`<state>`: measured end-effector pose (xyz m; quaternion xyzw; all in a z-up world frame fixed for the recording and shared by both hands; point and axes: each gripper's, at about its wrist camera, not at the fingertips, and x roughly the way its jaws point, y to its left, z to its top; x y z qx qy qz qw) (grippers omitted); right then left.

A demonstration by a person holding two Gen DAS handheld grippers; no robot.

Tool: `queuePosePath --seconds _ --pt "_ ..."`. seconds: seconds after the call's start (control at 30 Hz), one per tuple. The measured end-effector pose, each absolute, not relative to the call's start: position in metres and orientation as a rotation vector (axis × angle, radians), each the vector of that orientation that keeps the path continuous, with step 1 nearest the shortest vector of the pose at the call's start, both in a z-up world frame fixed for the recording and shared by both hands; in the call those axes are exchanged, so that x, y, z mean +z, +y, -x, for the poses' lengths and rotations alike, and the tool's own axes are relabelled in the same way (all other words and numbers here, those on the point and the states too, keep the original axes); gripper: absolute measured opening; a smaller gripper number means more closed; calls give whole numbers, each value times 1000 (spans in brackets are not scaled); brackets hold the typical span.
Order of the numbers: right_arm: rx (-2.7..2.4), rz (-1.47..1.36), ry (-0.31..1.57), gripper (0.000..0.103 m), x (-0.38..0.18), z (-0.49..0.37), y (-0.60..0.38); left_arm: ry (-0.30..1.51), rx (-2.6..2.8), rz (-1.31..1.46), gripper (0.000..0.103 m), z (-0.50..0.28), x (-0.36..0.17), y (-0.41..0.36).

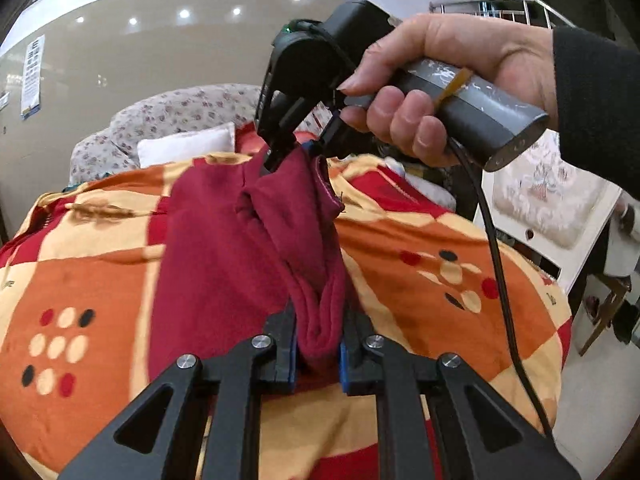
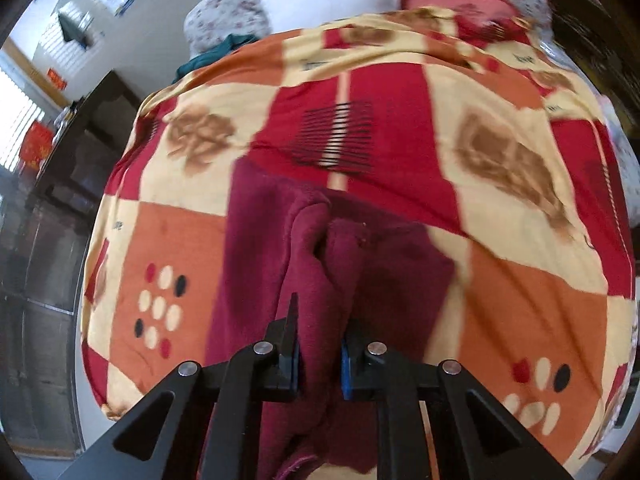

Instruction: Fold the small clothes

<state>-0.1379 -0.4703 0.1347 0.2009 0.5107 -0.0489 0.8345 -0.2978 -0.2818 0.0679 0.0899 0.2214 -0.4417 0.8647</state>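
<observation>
A dark red fleece garment (image 1: 224, 248) is lying across a bed covered with a checked blanket (image 1: 420, 280) in orange, red and cream, and part of it is being lifted off that blanket by both tools. In the left wrist view, the left gripper (image 1: 318, 354) is pinching a bunched fold of the garment at the near edge of the bed, its blue-padded fingers (image 1: 290, 364) pressing the cloth from both sides. Farther off in the same view, the right gripper (image 1: 280, 156) is pointing steeply down and clamping another raised corner of the garment, with a person's right hand (image 1: 432, 92) wrapped around its grey handle and a black sleeve (image 1: 596, 96) at the wrist. A black cable (image 1: 500, 280) is hanging from that handle over the blanket. In the right wrist view, the right gripper's fingers (image 2: 348, 368) are closing tightly on a thick ridge of the red cloth, and the rest of the garment is spreading flat on the blanket beyond. At the far end of the bed, a white pillow (image 2: 332, 0) is resting against a floral cushion (image 1: 168, 120).
</observation>
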Motion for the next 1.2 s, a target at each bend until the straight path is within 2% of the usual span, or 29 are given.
queuePosePath --seconds 0.13,0.2,0.3,0.4,0.5,0.63,0.7,0.73,0.8,0.87,1.03,1.1,1.2 --pt "-99 -449 1053 15 112 140 -497 549 -919 -228 21 299 51 -311" --pt "-109 -458 1058 17 95 135 -507 603 -943 -212 34 298 45 -315" --pt "-161 -506 1024 23 74 133 -525 667 -993 -174 43 299 41 -311" --pt "-162 -610 937 24 70 142 -539 708 -1049 -112 45 303 45 -289" --pt "-208 -591 806 26 97 165 -538 721 -1058 -93 45 297 52 -256" --pt "-120 -404 714 31 142 211 -502 733 -981 -60 45 264 62 -206" --pt "-58 -196 697 46 154 236 -461 719 -937 -61 44 247 67 -192" --pt "-27 -98 692 48 154 249 -439 724 -923 -41 42 235 68 -185" --pt "8 50 690 48 146 270 -401 752 -944 -11 26 225 67 -184" --pt "83 120 696 48 132 285 -373 794 -976 5 20 214 62 -192" --pt "127 298 754 47 79 283 -344 892 -978 4 20 207 31 -211" --pt "47 315 784 43 60 274 -358 886 -983 -13 19 212 25 -212" --pt "62 275 795 43 39 271 -375 853 -987 -75 14 222 12 -215"
